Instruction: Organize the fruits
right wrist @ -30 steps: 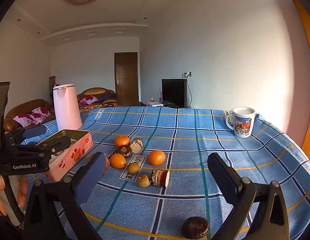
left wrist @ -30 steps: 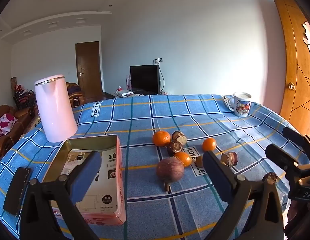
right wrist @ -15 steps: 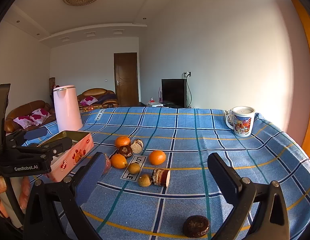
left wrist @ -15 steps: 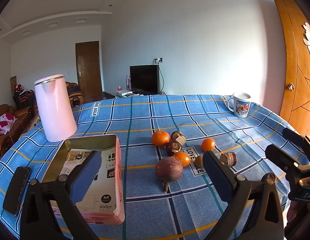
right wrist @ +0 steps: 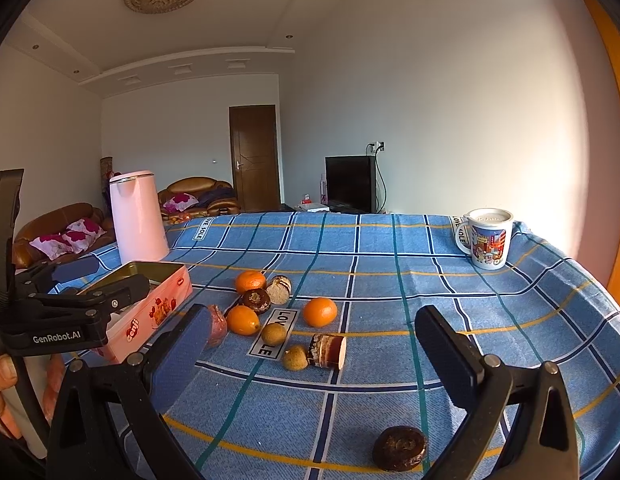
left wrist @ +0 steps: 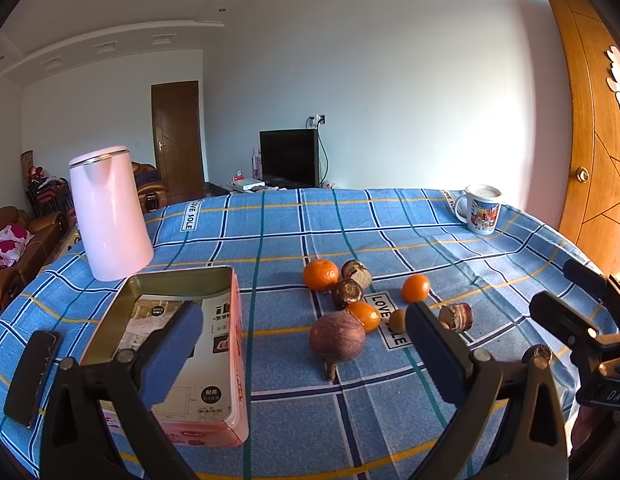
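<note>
A loose cluster of fruit lies mid-table: three oranges (left wrist: 320,275), a large purple fruit (left wrist: 337,338), brown round fruits (left wrist: 347,292), small yellowish ones (right wrist: 273,334) and a cut brown piece (right wrist: 328,351). One dark brown fruit (right wrist: 400,448) sits apart, close under my right gripper. An open pink tin (left wrist: 169,344) stands left of the cluster. My left gripper (left wrist: 299,332) is open above the table's near edge, between the tin and the purple fruit, holding nothing. My right gripper (right wrist: 314,340) is open and empty, facing the cluster from the near right.
A pink kettle (left wrist: 109,216) stands behind the tin. A printed mug (left wrist: 480,208) sits at the far right corner. A dark phone (left wrist: 31,376) lies left of the tin by the table edge. A blue checked cloth (right wrist: 450,280) covers the table.
Both views have drifted only slightly. Nothing was taken hold of, and both grippers stay open.
</note>
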The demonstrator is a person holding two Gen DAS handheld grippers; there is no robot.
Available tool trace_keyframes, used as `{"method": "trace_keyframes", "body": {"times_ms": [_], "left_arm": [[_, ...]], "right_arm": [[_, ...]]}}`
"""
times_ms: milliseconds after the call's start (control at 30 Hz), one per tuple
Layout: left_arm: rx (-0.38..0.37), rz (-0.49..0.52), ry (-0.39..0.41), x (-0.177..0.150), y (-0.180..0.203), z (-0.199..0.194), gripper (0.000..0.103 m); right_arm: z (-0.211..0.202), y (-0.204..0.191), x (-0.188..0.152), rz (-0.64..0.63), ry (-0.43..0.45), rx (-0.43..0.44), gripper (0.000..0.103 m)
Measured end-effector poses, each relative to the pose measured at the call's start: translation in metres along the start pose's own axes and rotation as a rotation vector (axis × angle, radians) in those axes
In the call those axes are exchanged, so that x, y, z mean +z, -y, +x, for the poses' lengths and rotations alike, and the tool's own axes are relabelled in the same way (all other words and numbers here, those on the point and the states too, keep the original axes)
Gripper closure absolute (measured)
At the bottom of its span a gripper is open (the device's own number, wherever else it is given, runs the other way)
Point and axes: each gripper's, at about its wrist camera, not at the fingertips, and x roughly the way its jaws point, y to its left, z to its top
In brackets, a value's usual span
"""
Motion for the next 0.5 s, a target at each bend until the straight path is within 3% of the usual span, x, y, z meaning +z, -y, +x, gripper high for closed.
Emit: {"method": "trace_keyframes", "body": {"times_ms": [500], "left_arm": [[-0.002, -0.005, -0.003, -0.0023, 0.0001, -0.0001, 0.000]], "right_arm": [[0.0016, -0.0009, -0.0037, 0.003, -0.012, 0.011, 0.001]]}}
